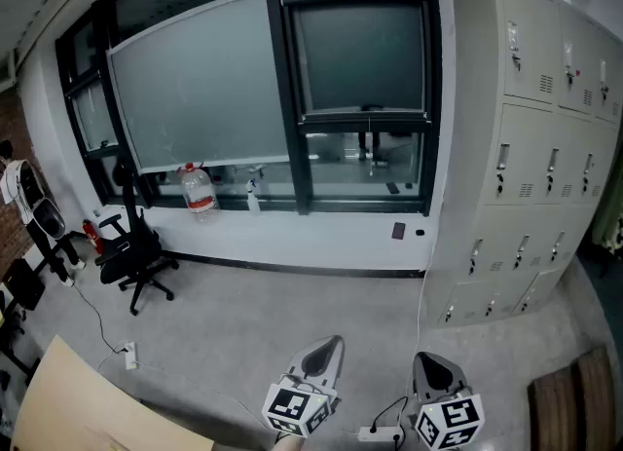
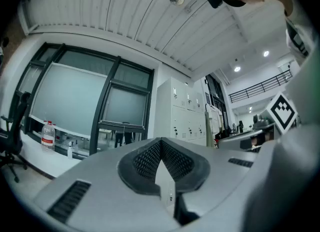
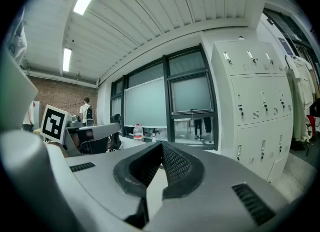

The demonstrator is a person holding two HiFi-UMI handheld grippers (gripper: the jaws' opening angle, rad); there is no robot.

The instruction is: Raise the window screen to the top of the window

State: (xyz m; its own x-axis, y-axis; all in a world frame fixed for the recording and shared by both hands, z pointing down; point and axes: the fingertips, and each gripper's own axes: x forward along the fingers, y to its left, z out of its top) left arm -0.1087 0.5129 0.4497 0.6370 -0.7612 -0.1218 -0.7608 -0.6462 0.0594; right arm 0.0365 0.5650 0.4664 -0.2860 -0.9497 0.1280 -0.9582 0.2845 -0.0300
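Black office chair (image 1: pixel 136 254) at nine o'clock, water jug (image 1: pixel 198 189) on the sill at ten. Left gripper (image 1: pixel 324 357) at six o'clock, jaws pressed together, empty. Window screen (image 1: pixel 360 55) at twelve o'clock, lower bar partway down the pane. Right gripper (image 1: pixel 433 371) at five o'clock, likewise closed, empty. Lockers (image 1: pixel 531 147) at three o'clock.

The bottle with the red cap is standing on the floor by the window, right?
No. The head view shows the bottle with the red cap standing on the white ledge by the window, not on the floor.
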